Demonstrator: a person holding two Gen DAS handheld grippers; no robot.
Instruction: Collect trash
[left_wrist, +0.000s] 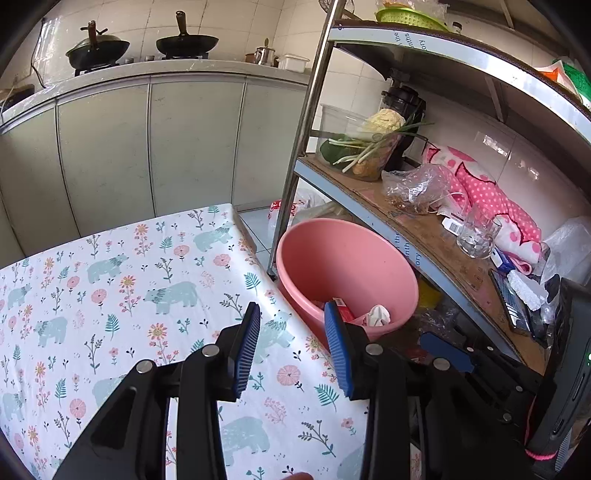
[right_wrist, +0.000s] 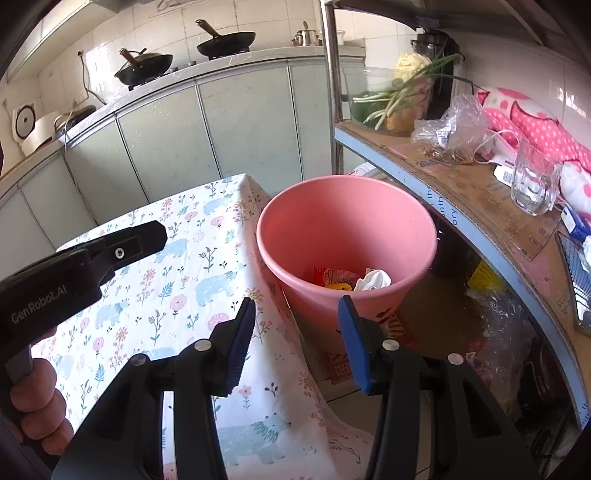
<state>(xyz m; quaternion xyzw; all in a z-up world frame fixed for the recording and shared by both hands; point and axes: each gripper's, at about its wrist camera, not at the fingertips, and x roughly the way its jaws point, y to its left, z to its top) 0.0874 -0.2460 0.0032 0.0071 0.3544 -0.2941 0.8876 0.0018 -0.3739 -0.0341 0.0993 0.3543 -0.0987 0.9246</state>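
A pink bucket (left_wrist: 347, 266) stands on the floor beside the table's right edge; it also shows in the right wrist view (right_wrist: 347, 229). Inside lie a crumpled white tissue (right_wrist: 373, 279), a red wrapper (right_wrist: 325, 276) and a yellow scrap (right_wrist: 341, 286). My left gripper (left_wrist: 291, 314) is open and empty over the table's right edge, near the bucket rim. My right gripper (right_wrist: 297, 308) is open and empty, in front of the bucket. The left gripper's body (right_wrist: 88, 258) shows at the left of the right wrist view.
The table (left_wrist: 110, 295) has a floral bear-print cloth. A metal shelf rack (left_wrist: 424, 229) on the right holds a glass (left_wrist: 476, 236), plastic bags, vegetables and a pink dotted cloth. Grey cabinets with woks on a counter (left_wrist: 147, 70) stand behind.
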